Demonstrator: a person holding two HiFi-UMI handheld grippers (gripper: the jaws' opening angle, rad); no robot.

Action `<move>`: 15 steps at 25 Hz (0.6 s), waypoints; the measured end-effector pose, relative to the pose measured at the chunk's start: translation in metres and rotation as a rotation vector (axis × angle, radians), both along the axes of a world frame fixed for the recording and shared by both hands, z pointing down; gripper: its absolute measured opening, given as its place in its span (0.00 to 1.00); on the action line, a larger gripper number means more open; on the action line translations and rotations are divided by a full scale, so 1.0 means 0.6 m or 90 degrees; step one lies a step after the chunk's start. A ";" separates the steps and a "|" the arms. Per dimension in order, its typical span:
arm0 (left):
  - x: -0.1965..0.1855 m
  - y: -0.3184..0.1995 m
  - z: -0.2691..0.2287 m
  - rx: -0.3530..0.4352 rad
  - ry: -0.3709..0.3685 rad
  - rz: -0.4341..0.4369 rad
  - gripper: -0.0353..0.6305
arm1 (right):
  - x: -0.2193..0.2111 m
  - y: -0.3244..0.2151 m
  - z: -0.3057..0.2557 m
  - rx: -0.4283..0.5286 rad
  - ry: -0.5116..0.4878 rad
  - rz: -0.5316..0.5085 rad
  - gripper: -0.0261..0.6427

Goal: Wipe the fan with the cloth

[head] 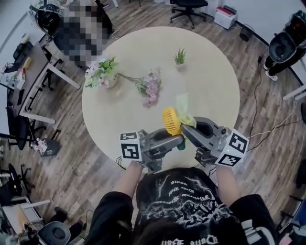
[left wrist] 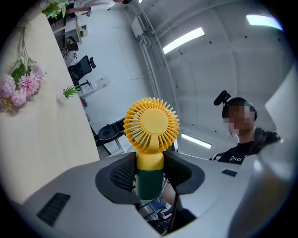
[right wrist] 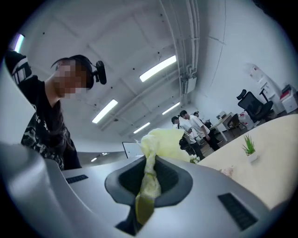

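Note:
A small hand fan (head: 171,121) with a yellow round grille and a dark green handle (left wrist: 149,177) is held up over the near edge of the round table (head: 210,76). My left gripper (head: 180,141) is shut on the handle, the yellow head (left wrist: 151,124) standing above the jaws. My right gripper (head: 186,132) is shut on a pale yellow-green cloth (right wrist: 160,145), which bunches above the pads and hangs below them. In the head view the cloth (head: 183,111) lies just right of the fan's head, close to it. Both grippers point slightly upward.
On the table stand a flower pot (head: 103,74), loose pink flowers (head: 150,88) and a small green plant (head: 180,57). Office chairs (head: 189,9), desks (head: 28,72) and cables surround the table. Other people stand in the room's background (right wrist: 193,125).

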State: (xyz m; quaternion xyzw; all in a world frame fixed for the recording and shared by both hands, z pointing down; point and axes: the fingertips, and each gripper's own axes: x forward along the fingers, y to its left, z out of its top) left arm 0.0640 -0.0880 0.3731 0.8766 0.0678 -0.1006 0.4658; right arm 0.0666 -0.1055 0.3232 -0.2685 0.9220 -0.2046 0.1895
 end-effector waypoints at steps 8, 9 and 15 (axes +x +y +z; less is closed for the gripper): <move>0.012 0.018 0.000 0.088 -0.090 0.035 0.35 | 0.016 -0.044 -0.064 0.002 -0.161 -0.030 0.09; 0.015 0.021 0.003 0.103 -0.109 0.042 0.35 | 0.015 -0.049 -0.062 -0.007 -0.163 -0.032 0.09; 0.029 0.045 0.011 0.182 -0.152 0.085 0.35 | -0.001 -0.071 -0.035 -0.062 -0.164 -0.066 0.09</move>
